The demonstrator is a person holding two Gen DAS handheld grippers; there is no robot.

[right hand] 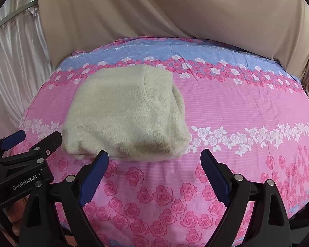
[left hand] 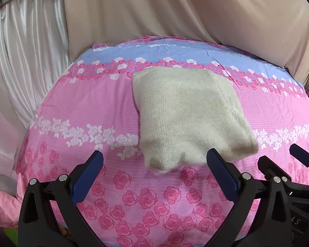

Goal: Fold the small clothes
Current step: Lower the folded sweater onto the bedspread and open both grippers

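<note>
While you've got both tools hanging back at the near edge of the bed, the cream knit garment (left hand: 190, 121) is sitting folded into a chunky rectangle on the pink rose-print bedsheet (left hand: 88, 107), roughly mid-bed and a bit toward the far blue band of the print. Your left gripper (left hand: 154, 165) has its jaws spread wide and nothing between them; its right finger tip overlaps the near edge of the knit in the left wrist view, but honestly I can't tell whether it's touching the fabric or just floating above it. Your right gripper (right hand: 154, 164) is spread wide too, also empty, parked just short of the garment's near edge with its left fingertip lined up against that edge. From the right wrist view you can see the folded layers stacked along the garment's right side, and the near edge looks a little shadowed or discoloured. The two tools are close side by side; each one pokes into the other's camera. Beige draped cloth (right hand: 154, 10) hangs behind the bed, with a shiny white curtain (left hand: 26, 47) off to the left.
</note>
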